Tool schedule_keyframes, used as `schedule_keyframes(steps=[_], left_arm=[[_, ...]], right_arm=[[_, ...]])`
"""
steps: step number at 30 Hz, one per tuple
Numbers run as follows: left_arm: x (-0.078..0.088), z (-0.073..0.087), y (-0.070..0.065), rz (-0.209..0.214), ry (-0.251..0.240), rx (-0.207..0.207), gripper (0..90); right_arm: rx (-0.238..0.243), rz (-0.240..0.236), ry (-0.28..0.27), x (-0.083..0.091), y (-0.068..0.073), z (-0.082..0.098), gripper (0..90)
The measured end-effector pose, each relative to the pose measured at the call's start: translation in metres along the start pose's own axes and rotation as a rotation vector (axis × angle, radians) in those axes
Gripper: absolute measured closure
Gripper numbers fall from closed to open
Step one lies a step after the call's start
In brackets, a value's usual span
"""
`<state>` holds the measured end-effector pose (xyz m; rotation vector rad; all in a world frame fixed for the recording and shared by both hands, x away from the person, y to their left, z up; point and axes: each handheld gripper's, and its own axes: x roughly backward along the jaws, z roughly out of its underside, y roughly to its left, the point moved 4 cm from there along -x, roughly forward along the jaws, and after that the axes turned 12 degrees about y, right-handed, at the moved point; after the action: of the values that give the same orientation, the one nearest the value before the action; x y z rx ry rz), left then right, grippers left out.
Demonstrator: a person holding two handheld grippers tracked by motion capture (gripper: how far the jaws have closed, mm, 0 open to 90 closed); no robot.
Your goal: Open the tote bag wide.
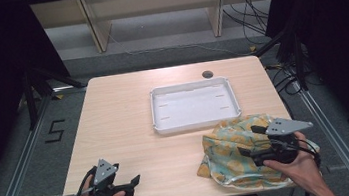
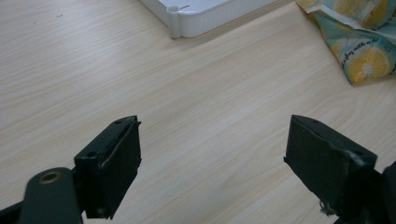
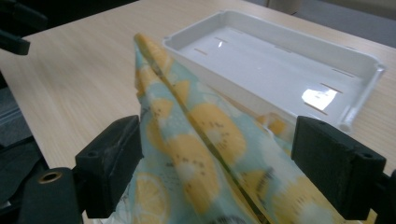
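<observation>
Bare tabletop point(image 1: 116, 130) left, white tray point(image 1: 196, 121) and crumpled cloth point(image 1: 229, 146) crowding right

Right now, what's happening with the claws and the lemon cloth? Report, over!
Left claw open over bare table. Right claw open, lemon cloth bunched between its jaws, not clamped. White tray empty just beyond the cloth. Nothing in the way.

- My light wooden table point(image 1: 131, 128) carries everything.
- A white rectangular plastic tray point(image 1: 196, 120) lies on it.
- A crumpled lemon-print cloth point(image 1: 226, 144) lies just beside the tray.
</observation>
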<state>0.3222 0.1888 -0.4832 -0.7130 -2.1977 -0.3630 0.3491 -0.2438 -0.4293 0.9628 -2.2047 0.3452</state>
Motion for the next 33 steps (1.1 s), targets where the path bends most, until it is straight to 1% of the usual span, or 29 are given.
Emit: schedule_keyframes(steps=[1,2,3,4,5,6,7,9,11,12,13,14,15,16,17,19,20,21,22,23,24,25,26,27,28,29,30,32,33], left_arm=[[-0.001,0.0,-0.001,0.009,-0.003,0.007,17.5],[0.0,0.001,-0.001,0.009,0.003,0.017,17.5],[-0.001,0.0,0.0,0.008,0.002,-0.003,17.5],[-0.001,0.0,-0.001,0.01,0.0,0.0,17.5],[-0.001,0.0,-0.001,0.011,0.001,-0.003,17.5],[-0.001,0.0,-0.001,0.013,0.001,0.001,17.5],[-0.002,-0.001,-0.002,0.015,-0.006,0.022,17.5],[-0.002,-0.001,-0.002,0.019,-0.007,0.017,17.5],[-0.002,-0.001,-0.003,0.019,-0.011,0.017,17.5],[-0.002,-0.001,-0.003,0.022,-0.006,0.015,17.5],[-0.002,-0.001,-0.003,0.021,-0.003,0.022,17.5],[-0.002,-0.001,-0.003,0.021,-0.005,0.021,17.5],[-0.002,-0.001,-0.003,0.022,-0.005,0.021,17.5],[-0.002,-0.001,-0.003,0.022,-0.006,0.019,17.5],[-0.002,-0.001,-0.004,0.023,-0.006,0.019,17.5],[-0.002,-0.002,-0.002,0.023,-0.004,-0.02,17.5],[-0.002,-0.001,-0.003,0.026,-0.006,-0.01,17.5],[-0.002,-0.001,-0.005,0.024,-0.002,0.01,17.5],[-0.002,-0.002,-0.003,0.017,0.006,-0.017,17.4],[-0.002,-0.002,-0.003,0.017,0.006,-0.017,17.4],[-0.003,-0.002,-0.004,0.027,-0.005,-0.014,17.4],[-0.004,-0.002,-0.004,0.027,-0.001,-0.019,17.4],[-0.003,-0.001,-0.004,0.028,-0.001,-0.02,17.4],[-0.003,-0.001,-0.004,0.028,-0.001,-0.02,17.3],[-0.003,-0.002,-0.003,0.026,-0.002,-0.024,17.3],[-0.003,-0.002,-0.003,0.02,0.0,-0.027,17.3],[-0.003,-0.002,-0.003,0.028,-0.002,-0.028,17.4],[-0.003,-0.001,-0.003,0.019,0.004,-0.031,17.3],[-0.003,-0.002,-0.005,0.024,0.0,-0.014,17.3]], right_arm=[[0.025,-0.004,0.011,-0.004,0.0,-0.002,18.3],[0.025,-0.004,0.011,-0.004,0.0,-0.002,18.3],[0.038,-0.007,0.023,-0.008,-0.001,-0.005,18.3],[0.031,-0.017,0.033,-0.013,0.002,-0.007,18.5],[0.055,-0.019,0.045,-0.016,0.001,-0.009,18.9],[0.048,-0.038,0.064,-0.018,0.004,-0.01,19.7],[0.069,-0.038,0.061,-0.022,0.003,-0.012,20.8],[0.095,-0.053,0.082,-0.027,0.004,-0.014,22.8],[0.087,-0.054,0.083,-0.03,0.006,-0.015,24.6],[0.108,-0.051,0.089,-0.032,0.004,-0.016,24.6],[0.088,-0.063,0.105,-0.034,0.006,-0.016,25.4],[0.11,-0.057,0.098,-0.036,0.004,-0.016,26.8],[0.12,-0.069,0.108,-0.037,0.004,-0.017,28.1],[0.132,-0.069,0.114,-0.039,0.003,-0.017,29.2],[0.14,-0.083,0.125,-0.043,0.004,-0.017,34.6],[0.148,-0.089,0.142,-0.044,0.004,-0.017,36.1],[0.146,-0.085,0.173,-0.048,0.005,-0.016,39.7],[0.146,-0.085,0.173,-0.048,0.005,-0.016,39.7],[0.183,-0.084,0.194,-0.052,0.005,-0.017,52.5],[0.183,-0.084,0.194,-0.052,0.005,-0.017,52.5],[0.206,-0.083,0.22,-0.055,0.007,-0.017,64.8],[0.206,-0.083,0.22,-0.055,0.007,-0.017,64.8],[0.234,-0.079,0.238,-0.058,0.009,-0.019,77.1],[0.249,-0.078,0.234,-0.059,0.01,-0.02,83.0],[0.249,-0.078,0.234,-0.059,0.01,-0.02,83.0],[0.271,-0.082,0.233,-0.061,0.011,-0.021,87.4],[0.285,-0.094,0.255,-0.063,0.015,-0.024,90.0],[0.295,-0.093,0.251,-0.064,0.016,-0.026,90.0],[0.306,-0.105,0.256,-0.067,0.021,-0.031,90.0]])
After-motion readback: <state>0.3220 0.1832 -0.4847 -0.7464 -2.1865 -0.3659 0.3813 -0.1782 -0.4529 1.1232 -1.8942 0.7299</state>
